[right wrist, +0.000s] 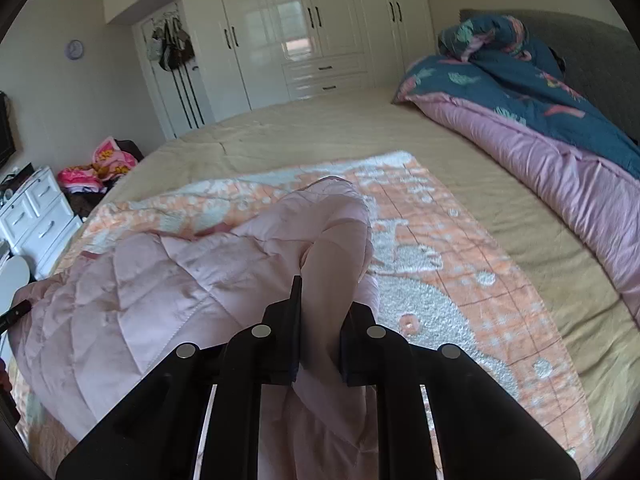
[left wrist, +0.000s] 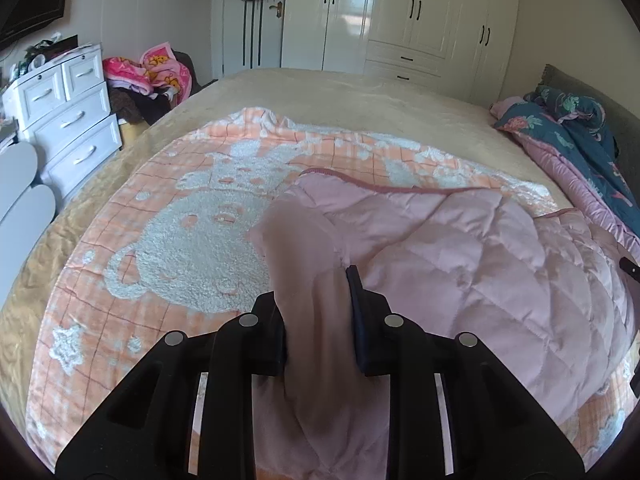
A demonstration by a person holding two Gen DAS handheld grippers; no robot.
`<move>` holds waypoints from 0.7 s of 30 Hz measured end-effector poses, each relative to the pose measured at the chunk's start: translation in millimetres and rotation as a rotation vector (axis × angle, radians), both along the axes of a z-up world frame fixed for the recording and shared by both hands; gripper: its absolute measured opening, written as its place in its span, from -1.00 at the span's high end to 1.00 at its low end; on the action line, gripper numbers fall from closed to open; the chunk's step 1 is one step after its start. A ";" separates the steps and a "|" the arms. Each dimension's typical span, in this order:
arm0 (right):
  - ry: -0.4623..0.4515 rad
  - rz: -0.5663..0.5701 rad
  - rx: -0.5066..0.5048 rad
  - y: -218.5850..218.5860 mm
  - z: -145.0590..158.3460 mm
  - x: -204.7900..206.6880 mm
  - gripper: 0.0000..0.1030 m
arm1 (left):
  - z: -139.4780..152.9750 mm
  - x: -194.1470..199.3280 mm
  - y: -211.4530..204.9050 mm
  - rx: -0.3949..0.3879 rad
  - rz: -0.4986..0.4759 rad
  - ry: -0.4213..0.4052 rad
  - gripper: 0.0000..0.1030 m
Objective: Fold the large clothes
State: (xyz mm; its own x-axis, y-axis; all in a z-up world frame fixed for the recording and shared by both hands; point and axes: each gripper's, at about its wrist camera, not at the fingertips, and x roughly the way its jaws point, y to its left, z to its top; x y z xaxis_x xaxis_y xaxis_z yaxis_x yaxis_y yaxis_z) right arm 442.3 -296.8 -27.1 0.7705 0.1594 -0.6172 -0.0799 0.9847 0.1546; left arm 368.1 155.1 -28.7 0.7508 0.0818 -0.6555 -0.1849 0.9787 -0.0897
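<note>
A pale pink quilted garment (left wrist: 480,260) lies bunched on an orange and white fleece blanket (left wrist: 180,240) on the bed. My left gripper (left wrist: 316,292) is shut on a fold of the pink garment, and the fabric runs up between its black fingers. In the right wrist view the same garment (right wrist: 140,292) spreads to the left. My right gripper (right wrist: 324,312) is shut on another bunched fold of it, held a little above the blanket (right wrist: 460,280). A dark bit of the other gripper shows at each view's edge.
The beige bed cover (right wrist: 340,132) extends far ahead. A blue and purple duvet (right wrist: 540,120) is heaped by the grey headboard at right. White drawers (left wrist: 68,120) and piled clothes (left wrist: 152,76) stand left of the bed. White wardrobes (right wrist: 300,28) line the far wall.
</note>
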 end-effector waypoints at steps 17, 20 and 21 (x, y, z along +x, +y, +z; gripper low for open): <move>-0.059 -0.146 -0.086 7.5 0.6 -38.5 -0.09 | -23.2 13.9 4.6 -0.006 0.016 0.051 0.67; -0.109 -0.066 -0.111 38.1 11.8 -60.4 -0.25 | -23.5 14.5 5.0 -0.012 0.024 0.051 0.67; -0.110 -0.016 -0.100 51.3 12.5 -65.7 -0.25 | -23.3 13.9 4.3 -0.014 0.025 0.051 0.67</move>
